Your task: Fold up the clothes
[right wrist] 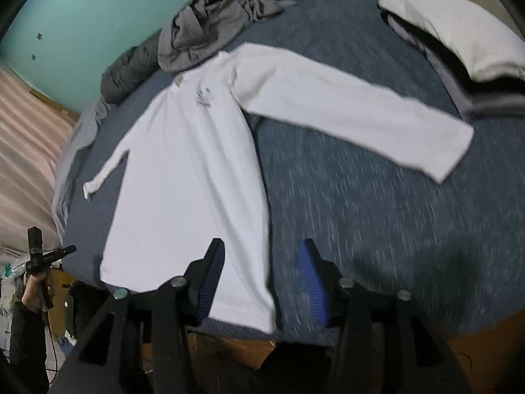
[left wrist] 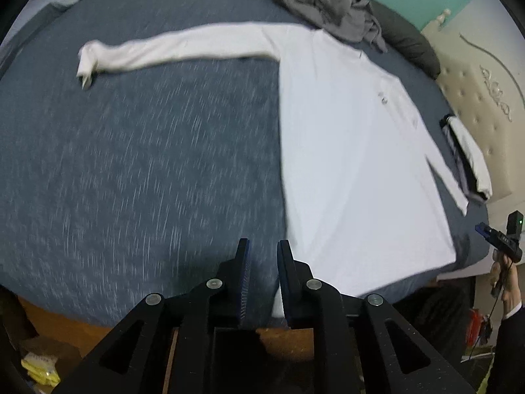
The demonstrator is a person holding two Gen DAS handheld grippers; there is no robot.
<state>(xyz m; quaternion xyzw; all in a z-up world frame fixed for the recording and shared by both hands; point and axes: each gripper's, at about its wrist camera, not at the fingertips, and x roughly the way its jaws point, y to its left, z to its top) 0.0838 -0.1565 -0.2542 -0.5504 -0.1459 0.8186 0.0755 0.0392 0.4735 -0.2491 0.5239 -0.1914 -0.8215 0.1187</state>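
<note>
A white long-sleeve shirt (left wrist: 354,151) (right wrist: 183,177) lies flat, chest logo up, on the blue bed cover (left wrist: 131,164) (right wrist: 377,229), hem toward the bed's front edge. One sleeve stretches straight out to the side (left wrist: 170,52) and the other lies along the body. My left gripper (left wrist: 264,249) hovers over the bed just beside the hem's left corner, narrowly open with nothing between its fingers. My right gripper (right wrist: 261,243) stands wide open above the hem's right corner, holding nothing. Each gripper also shows small at the edge of the other view, held in a hand.
A crumpled grey garment (left wrist: 328,3) (right wrist: 210,32) lies just past the shirt's collar, with a dark quilted pillow (left wrist: 407,39) behind it. A folded stack of clothes (left wrist: 466,154) (right wrist: 459,52) sits near the padded headboard (left wrist: 475,98). The wooden bed frame (left wrist: 65,321) runs below.
</note>
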